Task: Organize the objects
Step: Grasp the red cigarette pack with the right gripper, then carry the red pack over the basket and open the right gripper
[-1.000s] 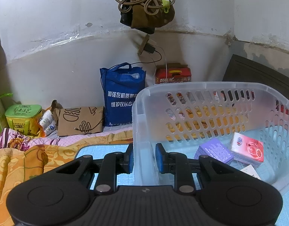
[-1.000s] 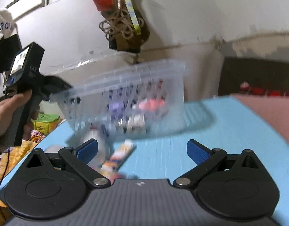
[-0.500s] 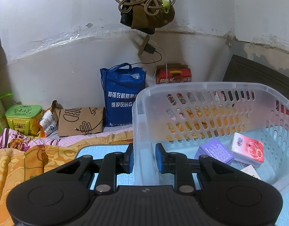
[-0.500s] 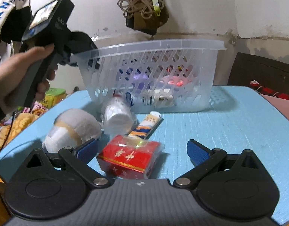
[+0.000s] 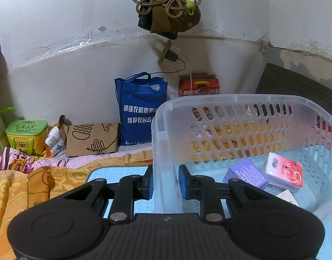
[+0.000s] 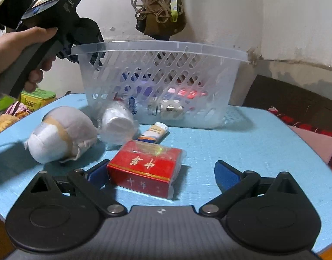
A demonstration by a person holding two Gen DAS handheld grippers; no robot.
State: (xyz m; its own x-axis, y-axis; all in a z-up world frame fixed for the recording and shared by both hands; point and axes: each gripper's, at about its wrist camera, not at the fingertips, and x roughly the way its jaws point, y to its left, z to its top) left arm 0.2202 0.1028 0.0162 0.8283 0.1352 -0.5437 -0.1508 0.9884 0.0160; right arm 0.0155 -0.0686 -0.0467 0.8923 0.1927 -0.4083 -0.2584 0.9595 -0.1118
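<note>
A blue table [image 6: 241, 143] holds a clear plastic basket [image 6: 161, 82]. The left gripper [image 5: 165, 183] is clamped on the basket's wall. The right gripper [image 6: 161, 173] hovers with fingers spread wide around a red cigarette carton [image 6: 145, 169] lying on the table, its left pad beside the carton's corner. A purple box [image 5: 246, 173] and pink packet [image 5: 284, 171] lie inside the basket.

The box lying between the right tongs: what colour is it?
Red box with gold lettering, clearest in the right wrist view.

Red box [image 6: 144, 169] sits between the right gripper's [image 6: 159, 173] open jaws, bare blue table [image 6: 241, 143] to its right, basket [image 6: 161, 82] behind.
</note>
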